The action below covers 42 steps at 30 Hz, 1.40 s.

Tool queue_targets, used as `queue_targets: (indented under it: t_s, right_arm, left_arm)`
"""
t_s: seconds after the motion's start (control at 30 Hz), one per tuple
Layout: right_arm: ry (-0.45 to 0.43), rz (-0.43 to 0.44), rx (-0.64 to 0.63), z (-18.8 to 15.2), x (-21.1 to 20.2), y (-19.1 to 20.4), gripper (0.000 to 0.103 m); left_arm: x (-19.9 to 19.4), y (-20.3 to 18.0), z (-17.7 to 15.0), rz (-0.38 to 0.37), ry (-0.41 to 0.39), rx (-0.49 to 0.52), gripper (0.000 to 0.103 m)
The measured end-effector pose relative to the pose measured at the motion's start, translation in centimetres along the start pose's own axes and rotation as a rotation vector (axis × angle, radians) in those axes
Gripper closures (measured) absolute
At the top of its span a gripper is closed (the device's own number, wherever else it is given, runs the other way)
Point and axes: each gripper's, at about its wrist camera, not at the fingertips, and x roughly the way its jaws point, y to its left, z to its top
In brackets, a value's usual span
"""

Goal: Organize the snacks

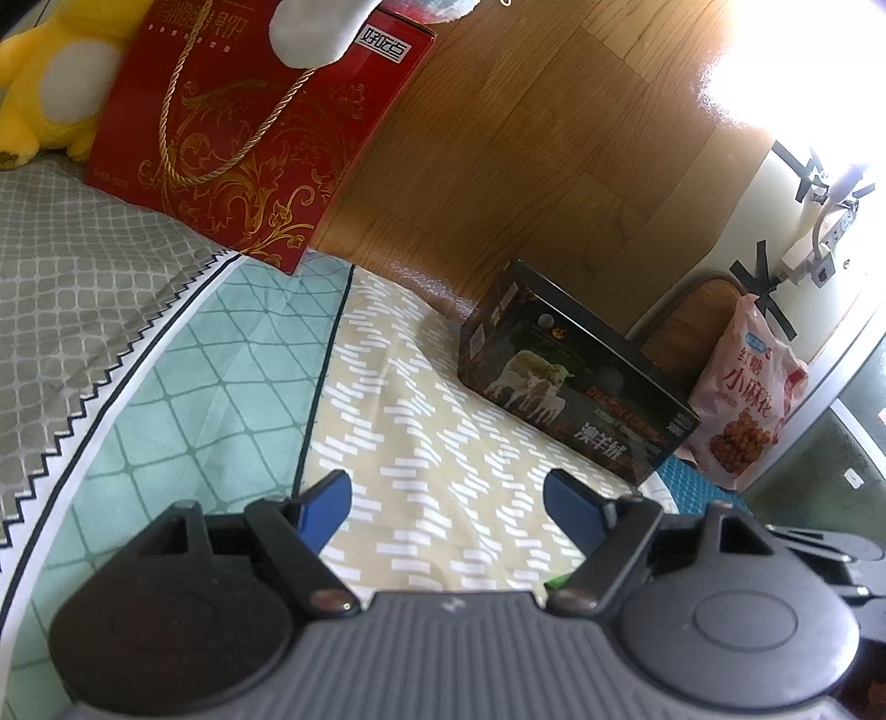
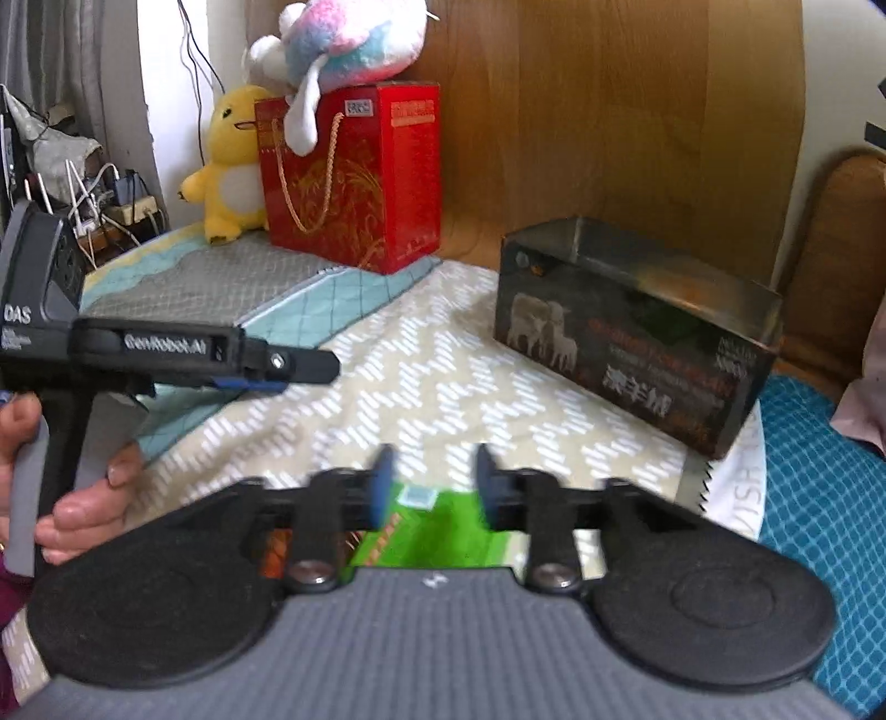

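Observation:
A green snack packet (image 2: pixel 437 531) lies on the patterned bedspread (image 2: pixel 415 387), right under my right gripper (image 2: pixel 434 479). The blue pads stand apart over the packet and do not press on it. A dark open-topped box with sheep printed on it (image 2: pixel 637 343) stands ahead to the right. In the left wrist view that box (image 1: pixel 576 387) sits ahead and right of my left gripper (image 1: pixel 448 493), which is open with only bedspread between its fingers. A pink snack bag (image 1: pixel 747 404) leans just beyond the box. From the right wrist view, the left gripper (image 2: pixel 310 368) is level at the left, held by a hand (image 2: pixel 83 498).
A tall red gift box with a gold cord handle (image 2: pixel 354 177) stands at the back against the wooden headboard (image 2: pixel 609 111). A yellow plush (image 2: pixel 232 160) sits beside it and a white-pink plush (image 2: pixel 343 44) on top. Cables and a power strip (image 2: pixel 111 205) crowd the far left.

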Motion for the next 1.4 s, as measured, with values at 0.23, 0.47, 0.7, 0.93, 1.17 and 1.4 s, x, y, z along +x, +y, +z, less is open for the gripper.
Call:
queue_targets:
  t_s: [0.23, 0.47, 0.7, 0.93, 1.17, 1.4]
  right_arm:
    - [0.122, 0.012, -0.031, -2.1, 1.7, 0.0, 0.03]
    - [0.092, 0.044, 0.012, -1.8, 2.5, 0.3, 0.044]
    - [-0.052, -0.065, -0.193, -1.7, 0.7, 3.1, 0.044]
    - [-0.123, -0.121, -0.237, -1.4, -0.7, 2.8, 0.044]
    - [-0.089, -0.112, -0.271, -2.7, 0.1, 3.8, 0.043]
    - [-0.082, -0.082, -0.235, -2.9, 0.1, 3.8, 0.043]
  left_arm:
    - [0.1, -0.3, -0.1, -0.014, 0.011, 0.021, 0.024]
    - [0.4, -0.4, -0.2, -0.02, 0.021, 0.033, 0.024]
    - [0.4, -0.2, -0.1, -0.047, 0.031, 0.035, 0.024]
    - [0.3, -0.3, -0.1, -0.084, 0.037, 0.034, 0.024]
    - [0.3, -0.4, -0.2, -0.105, 0.043, 0.043, 0.024]
    - [0.5, -0.4, -0.2, -0.113, 0.048, 0.047, 0.024]
